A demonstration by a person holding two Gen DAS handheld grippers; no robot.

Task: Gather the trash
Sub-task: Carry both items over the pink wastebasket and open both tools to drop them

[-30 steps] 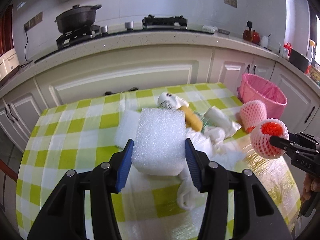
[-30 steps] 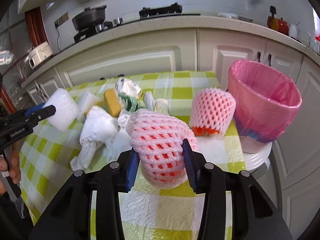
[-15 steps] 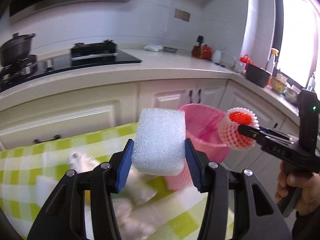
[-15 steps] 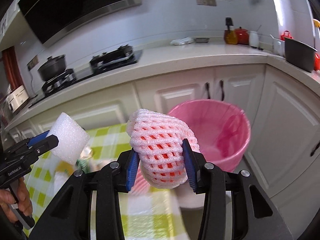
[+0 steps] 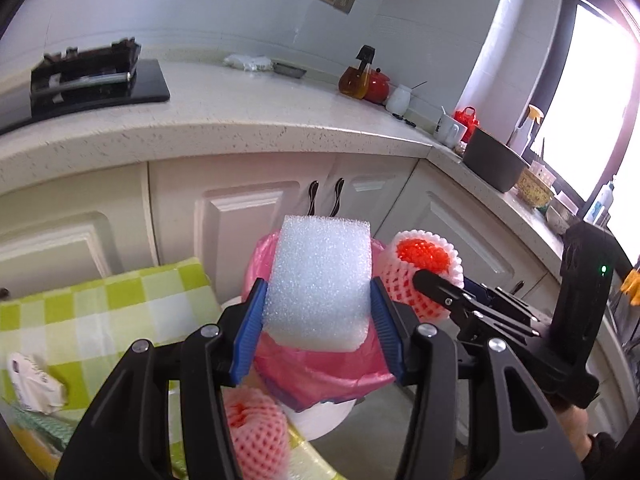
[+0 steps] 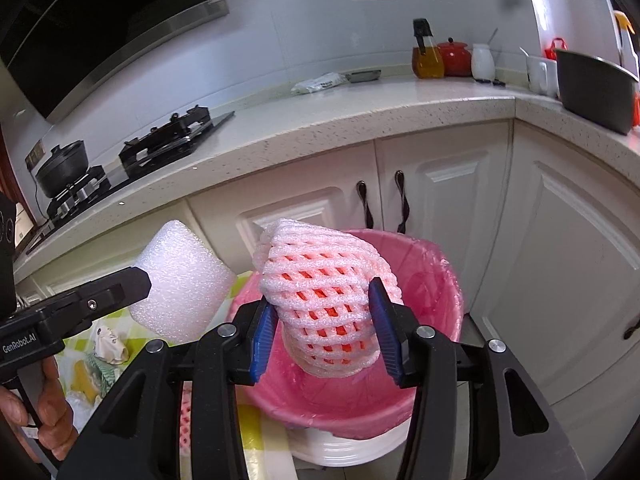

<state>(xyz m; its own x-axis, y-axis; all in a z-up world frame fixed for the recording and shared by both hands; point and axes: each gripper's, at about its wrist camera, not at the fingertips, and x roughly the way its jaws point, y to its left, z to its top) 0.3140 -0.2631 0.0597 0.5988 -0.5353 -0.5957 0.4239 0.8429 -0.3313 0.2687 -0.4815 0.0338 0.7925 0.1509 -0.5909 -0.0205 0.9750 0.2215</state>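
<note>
The left gripper (image 5: 318,316) clamps a white foam block (image 5: 320,284), while the right gripper (image 6: 325,324), jaws just widening, loosely brackets a pink foam fruit net (image 6: 320,300); both hang above the pink-lined bin (image 6: 424,292).

White foam block (image 5: 320,284), pink mesh fruit sleeve (image 6: 320,300), pink bin (image 6: 432,360), green-and-white checked tablecloth (image 5: 100,312).
</note>
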